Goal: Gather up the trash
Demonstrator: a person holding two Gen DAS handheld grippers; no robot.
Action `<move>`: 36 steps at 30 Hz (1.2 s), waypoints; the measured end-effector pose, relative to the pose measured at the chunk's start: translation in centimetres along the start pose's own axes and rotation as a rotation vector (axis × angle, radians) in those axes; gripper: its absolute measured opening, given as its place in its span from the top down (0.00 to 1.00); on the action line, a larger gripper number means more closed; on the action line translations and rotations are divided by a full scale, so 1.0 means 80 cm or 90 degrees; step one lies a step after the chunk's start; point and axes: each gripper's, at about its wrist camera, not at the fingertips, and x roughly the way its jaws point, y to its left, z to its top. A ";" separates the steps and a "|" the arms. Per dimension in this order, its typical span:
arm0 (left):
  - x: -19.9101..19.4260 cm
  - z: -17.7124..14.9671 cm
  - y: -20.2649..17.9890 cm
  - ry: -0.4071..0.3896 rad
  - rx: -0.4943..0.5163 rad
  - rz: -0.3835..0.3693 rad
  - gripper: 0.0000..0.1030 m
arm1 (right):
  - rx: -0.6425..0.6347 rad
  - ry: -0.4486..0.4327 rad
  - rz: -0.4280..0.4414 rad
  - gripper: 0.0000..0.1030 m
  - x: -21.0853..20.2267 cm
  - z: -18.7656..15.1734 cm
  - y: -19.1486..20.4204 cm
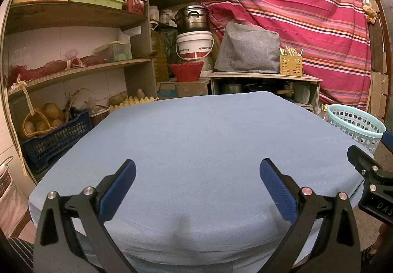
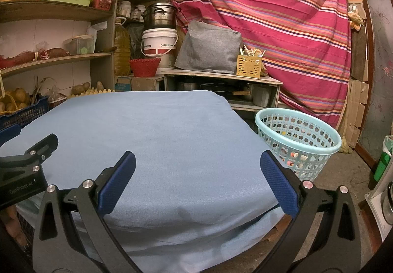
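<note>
Two grippers, both spread wide, nothing between the pads. Left gripper (image 1: 197,174) over the near edge of one table (image 1: 196,130) draped in light blue cloth; two blue pads (image 1: 118,189) well apart. Right gripper (image 2: 197,174) over the same table (image 2: 152,125), toward its right side, two blue pads (image 2: 278,184) equally far apart, empty. Each gripper visible in the other's view: right one at the right margin of the left wrist view, left one at the left margin of the right wrist view.

No loose trash seen on the cloth. One light blue perforated basket (image 2: 298,135) on the floor just beside the table's right edge; small coloured bits visible through its holes, too small to identify. Same basket (image 1: 356,125) at right in the left wrist view.

Background: one wooden shelf unit (image 1: 73,17) at left, three shelf boards visible. One green tray (image 1: 95,0), one small red basket (image 1: 135,4) on the upper shelf. One dark blue crate (image 1: 56,138) with potatoes at the bottom. One metal pot (image 1: 194,17) stacked on one white bucket (image 1: 195,46). One red bowl (image 1: 186,71) below it. One grey cloth-covered box (image 1: 248,50) and one yellow utensil holder (image 1: 291,65) on a low cabinet. One striped pink cloth (image 1: 282,3) hung behind.
</note>
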 end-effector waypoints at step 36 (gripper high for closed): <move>0.001 -0.002 0.003 -0.001 0.000 0.000 0.04 | 0.000 0.000 0.000 0.04 0.000 -0.001 -0.001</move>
